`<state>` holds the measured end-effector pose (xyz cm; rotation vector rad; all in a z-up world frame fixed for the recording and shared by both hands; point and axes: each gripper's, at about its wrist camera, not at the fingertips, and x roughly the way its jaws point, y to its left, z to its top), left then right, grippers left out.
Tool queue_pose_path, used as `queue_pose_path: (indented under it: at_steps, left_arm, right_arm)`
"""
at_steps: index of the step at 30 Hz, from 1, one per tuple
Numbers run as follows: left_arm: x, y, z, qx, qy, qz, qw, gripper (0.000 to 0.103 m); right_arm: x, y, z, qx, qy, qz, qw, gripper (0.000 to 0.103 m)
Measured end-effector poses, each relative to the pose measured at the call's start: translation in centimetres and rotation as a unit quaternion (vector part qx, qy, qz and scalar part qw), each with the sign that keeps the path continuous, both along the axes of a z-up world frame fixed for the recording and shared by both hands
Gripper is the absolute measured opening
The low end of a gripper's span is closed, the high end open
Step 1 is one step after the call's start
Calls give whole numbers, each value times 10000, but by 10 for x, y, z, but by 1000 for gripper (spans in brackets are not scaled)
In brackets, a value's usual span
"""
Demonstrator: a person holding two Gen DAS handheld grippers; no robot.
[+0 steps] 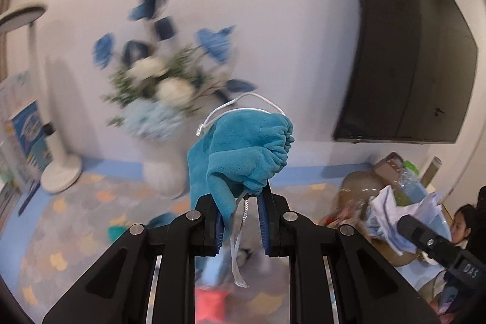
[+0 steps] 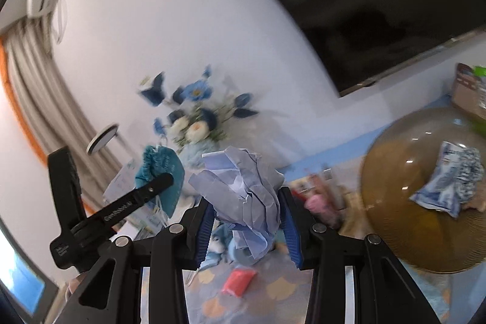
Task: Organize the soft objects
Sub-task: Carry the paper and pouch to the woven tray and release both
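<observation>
The left gripper (image 1: 241, 198) has its jaws nearly closed, pinching a teal pouch (image 1: 243, 148) by its gathered neck; the pouch stands up above the fingertips and its white cord (image 1: 240, 248) dangles down between the fingers. The right gripper (image 2: 247, 220) has its jaws partly apart, clamped on a crumpled pale blue cloth (image 2: 243, 181) that bulges above the pads.

Take the round brown table (image 2: 395, 160) as the landmark. Both loads hang in the air to the left of the table and above the patterned mat (image 2: 273, 290). A blue-and-white packet (image 2: 446, 187) already lies on the table. A red item (image 2: 238, 281) lies on the mat, left of the table and below the held cloth.

The step seems to be carrying both soft things to wherever they get sorted; the destination is not clear from these views. To do it well, keep both grips firm, since fabric slips easily from narrow pads. Watch the loose cord so it does not catch on the right gripper, which is close by. Keep the hands apart and steady, as the background blur suggests fast travel. Lower each thing until it rests before letting go.
</observation>
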<state>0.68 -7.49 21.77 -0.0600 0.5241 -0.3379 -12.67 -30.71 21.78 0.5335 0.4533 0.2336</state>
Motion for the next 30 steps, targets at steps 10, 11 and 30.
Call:
queue_pose_path:
  at_steps: [10,11,30]
  left_arm:
    - [16,-90,40,-303,-366,-1121,9926,16]
    - [17,-99,42,-353,-348,-1248,9909,16]
    - [1,-229,-17,535,-115,-2327,9710,99]
  right_arm:
    - [-7,-73,-8,282,496,-934,9940,40]
    - [-8,-79,-9,242,537,-1016,9931,40]
    - [-3,-132,-45,220,1356,-1668,9764,82]
